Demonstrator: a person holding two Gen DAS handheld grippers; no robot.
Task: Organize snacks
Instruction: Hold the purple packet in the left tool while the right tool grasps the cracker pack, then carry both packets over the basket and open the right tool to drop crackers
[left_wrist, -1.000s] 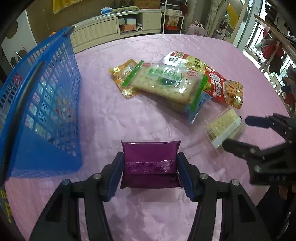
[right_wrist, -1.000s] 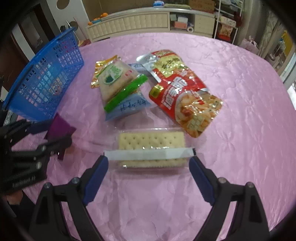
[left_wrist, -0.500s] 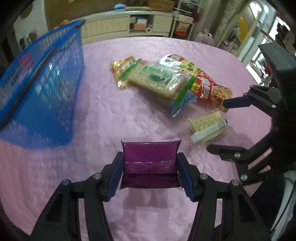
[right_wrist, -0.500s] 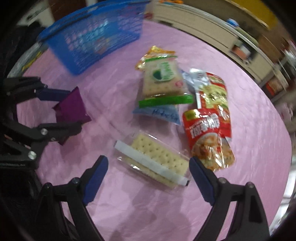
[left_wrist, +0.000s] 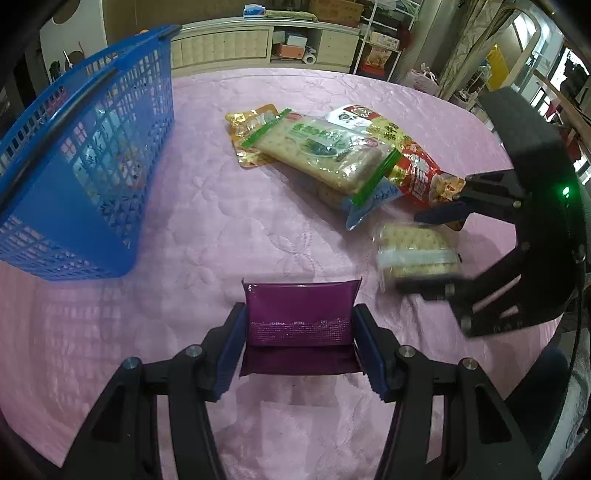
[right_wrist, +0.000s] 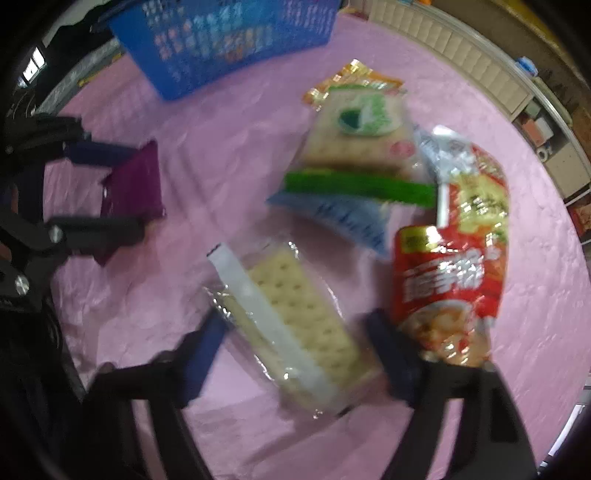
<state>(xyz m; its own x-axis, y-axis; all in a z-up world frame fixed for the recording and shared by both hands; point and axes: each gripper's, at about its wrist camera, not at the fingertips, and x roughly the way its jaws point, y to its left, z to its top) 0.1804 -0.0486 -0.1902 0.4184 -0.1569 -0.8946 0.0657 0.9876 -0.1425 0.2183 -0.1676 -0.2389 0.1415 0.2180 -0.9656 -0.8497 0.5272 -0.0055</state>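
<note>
Two packets in my tongs over the pink table, basket waiting at the left.

My left gripper (left_wrist: 299, 349) has the purple packet (left_wrist: 298, 325) clamped by its short ends, its long axis running straight across from pad to pad, one flat face turned up toward the camera. My right gripper (right_wrist: 295, 354) is closing around the clear cracker pack (right_wrist: 295, 317), which lies on the pink tablecloth (left_wrist: 221, 221) with its long axis slanted between the fingers; the view is blurred, so I think the pads are only now meeting the wrapper. The blue basket (left_wrist: 92, 155) stands at the far left, and the other snack bags (left_wrist: 332, 155) lie heaped just beyond the crackers.
</note>
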